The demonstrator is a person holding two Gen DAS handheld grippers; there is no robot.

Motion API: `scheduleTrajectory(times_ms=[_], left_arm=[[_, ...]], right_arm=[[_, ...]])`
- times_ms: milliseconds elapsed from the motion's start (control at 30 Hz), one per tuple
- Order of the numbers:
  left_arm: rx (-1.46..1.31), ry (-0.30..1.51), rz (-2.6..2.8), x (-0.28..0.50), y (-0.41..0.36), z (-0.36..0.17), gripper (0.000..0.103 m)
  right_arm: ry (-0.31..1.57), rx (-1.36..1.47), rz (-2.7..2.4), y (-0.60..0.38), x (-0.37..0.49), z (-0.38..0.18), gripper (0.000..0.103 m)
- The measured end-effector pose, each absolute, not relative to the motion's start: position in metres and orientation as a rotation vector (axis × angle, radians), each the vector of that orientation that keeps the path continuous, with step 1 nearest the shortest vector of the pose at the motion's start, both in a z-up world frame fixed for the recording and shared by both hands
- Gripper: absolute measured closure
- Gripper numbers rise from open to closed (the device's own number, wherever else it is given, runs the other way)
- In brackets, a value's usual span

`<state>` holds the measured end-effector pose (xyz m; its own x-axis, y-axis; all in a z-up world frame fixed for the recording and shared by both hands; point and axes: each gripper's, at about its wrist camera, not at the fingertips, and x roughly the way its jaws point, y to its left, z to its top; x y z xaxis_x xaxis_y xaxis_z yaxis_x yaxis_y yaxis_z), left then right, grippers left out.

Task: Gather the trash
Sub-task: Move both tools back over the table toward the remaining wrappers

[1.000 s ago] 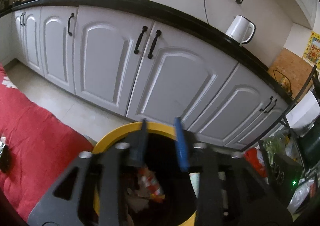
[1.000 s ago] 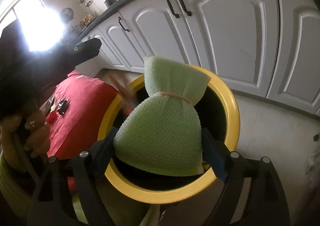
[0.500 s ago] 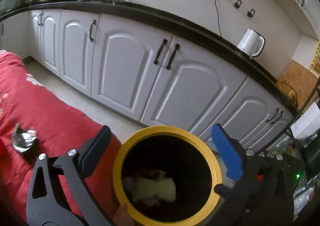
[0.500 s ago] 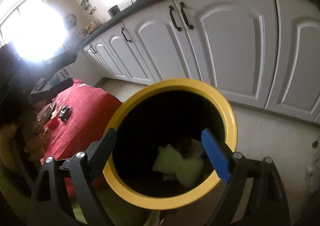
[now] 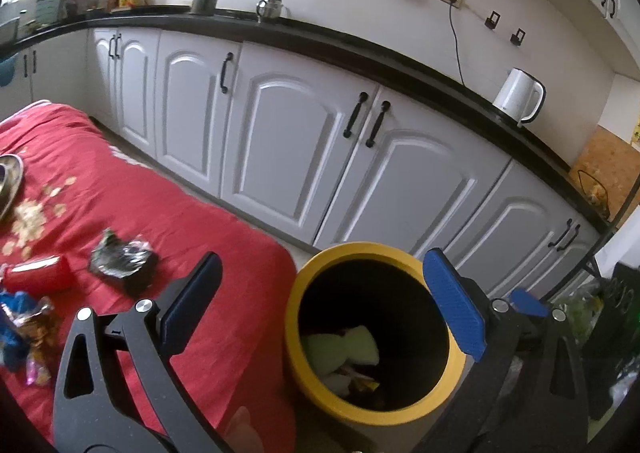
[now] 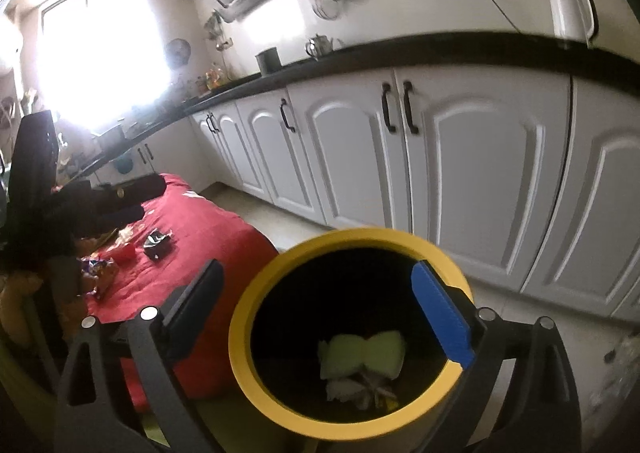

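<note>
A yellow-rimmed bin (image 5: pixel 316 385) stands on the floor beside a table under a red cloth (image 5: pixel 180 221). A light green mesh bag (image 5: pixel 340 349) lies inside it on other rubbish, also seen in the right wrist view (image 6: pixel 360 353). My left gripper (image 5: pixel 320 293) is open and empty, hovering over the bin's left rim and the table edge. My right gripper (image 6: pixel 318 293) hangs above the bin (image 6: pixel 256 385), its jaws still opening with nothing between them. On the cloth lie a crumpled foil wrapper (image 5: pixel 120 257), a red cup (image 5: pixel 36 273) and colourful snack wrappers (image 5: pixel 20 317).
White cabinets (image 5: pixel 288 157) under a black counter run behind the bin. Crumbs (image 5: pixel 32 213) and a metal plate's edge (image 5: pixel 8 181) sit at the table's left. A white kettle (image 5: pixel 518 93) stands on the counter. A rack with bags (image 5: pixel 580 305) is at the right.
The right gripper let go of the green mesh bag, which dropped into the bin, and then rose. The left gripper opened wide and swung left, bringing the table's litter into view.
</note>
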<state>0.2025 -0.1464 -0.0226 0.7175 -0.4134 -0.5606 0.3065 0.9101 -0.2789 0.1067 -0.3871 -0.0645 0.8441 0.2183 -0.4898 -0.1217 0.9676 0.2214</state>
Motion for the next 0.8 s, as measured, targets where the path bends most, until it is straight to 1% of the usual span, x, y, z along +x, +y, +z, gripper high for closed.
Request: scheduleTrajectory(times_ms=[300,800], left_arm=[[-0.134,0.608,-0.323,0.176,-0.111,-0.016,0.011],[-0.152,0.531,-0.186,0.144,-0.048,-0.003,0.011]], right_arm=[[0.468,0.071,0.194,-0.361,0.1,-0.041,0.007],[0.469,0.002,0.299,-0.306,0.098,-0.021,0.007]])
